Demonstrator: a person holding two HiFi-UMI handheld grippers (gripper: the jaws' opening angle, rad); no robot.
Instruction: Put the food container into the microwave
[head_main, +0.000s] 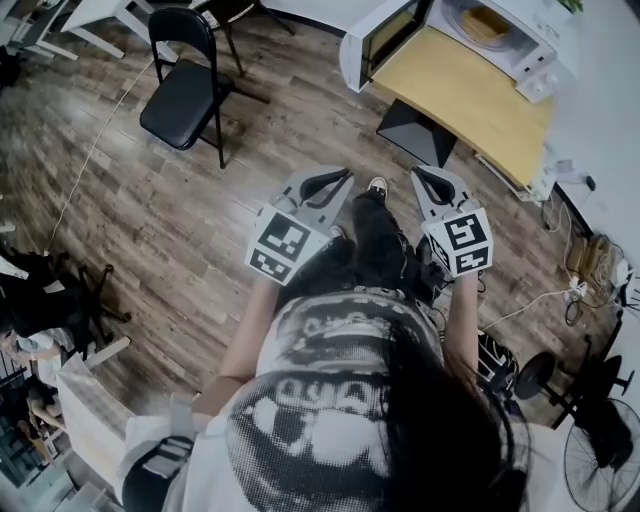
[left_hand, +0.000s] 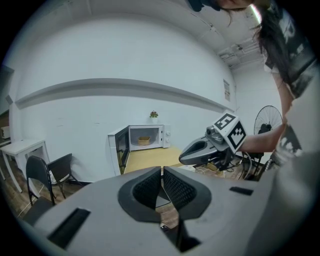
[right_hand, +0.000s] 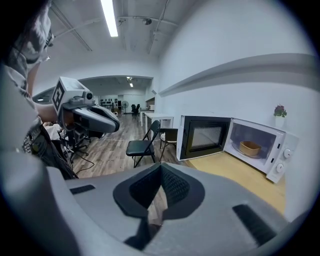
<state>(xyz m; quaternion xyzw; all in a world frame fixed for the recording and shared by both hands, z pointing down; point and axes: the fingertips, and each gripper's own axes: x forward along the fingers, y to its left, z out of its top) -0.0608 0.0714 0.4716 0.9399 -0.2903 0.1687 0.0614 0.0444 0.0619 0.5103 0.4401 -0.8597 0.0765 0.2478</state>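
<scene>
A black folding chair (head_main: 185, 85) is noted on the wooden floor (head_main: 150, 200) at the upper left of the head view, and a white table (left_hand: 22, 147) is seen at the far left of the left gripper view.

The left tool (head_main: 338, 180) is held out in front of the person (head_main: 350, 400), over the floor. In its own view its jaws are seen closed, tip against tip, with nothing between them.

Just to the right, with the person's leg and shoe between the two, the right tool (head_main: 425, 178) is held at much the same height. Its jaws are likewise observed closed tip to tip and empty.

Further right, a pale wooden worktop (head_main: 460, 90) is set against the wall. A white microwave (head_main: 500, 30) stands at its far end with the door swung fully open to the left. The food container (head_main: 485, 22), a shallow tan bowl-shaped item, is found inside the microwave cavity; this is confirmed in the left gripper view (left_hand: 144, 140) and the right gripper view (right_hand: 249, 148). Both tools are well apart from the microwave and the container.

A small potted plant (right_hand: 280, 110) is recorded on top of the microwave. A standing fan (head_main: 600, 450) is seen on the floor at the lower right.
</scene>
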